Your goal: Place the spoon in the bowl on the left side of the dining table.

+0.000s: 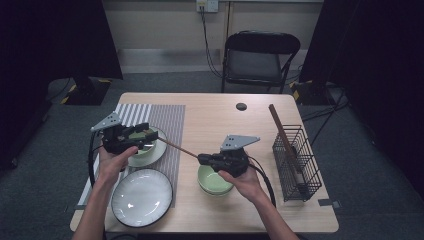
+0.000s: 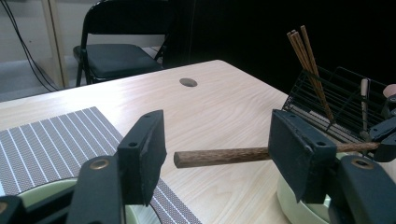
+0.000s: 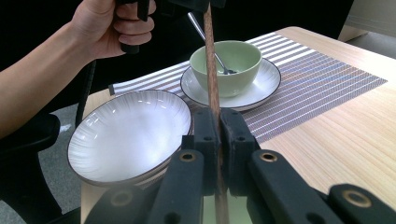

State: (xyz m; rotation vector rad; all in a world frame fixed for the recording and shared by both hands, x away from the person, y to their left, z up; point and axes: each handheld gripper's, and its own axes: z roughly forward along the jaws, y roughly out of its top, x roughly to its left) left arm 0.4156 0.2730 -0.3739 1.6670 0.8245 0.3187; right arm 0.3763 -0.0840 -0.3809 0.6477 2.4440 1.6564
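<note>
Right tongs [image 3: 218, 154] are clenched tight on a brown chopstick [image 3: 211, 70], and I'm pointing it across the table so its free end reaches my other hand. Left tongs [image 2: 217, 154] stand released, jaws wide, with the chopstick's blunt end [image 2: 219, 157] hanging between the pads and touching neither; this looks to me like a handover about to happen. Below my right hand sits a stack of green bowls [image 1: 212, 182], nothing in the top one that I can see. Nearest me on the left, a wide glazed plate [image 1: 141, 196] lies bare. Just past it, on the striped mat [image 1: 160, 122], a green bowl [image 3: 226, 65] rests on a white saucer [image 3: 261, 91] with a metal spoon [image 3: 210, 46] leaning inside. Farther right, the wire basket [image 1: 296, 162] holds more chopsticks [image 2: 310, 65] upright, plus a small utensil I can't make out.
</note>
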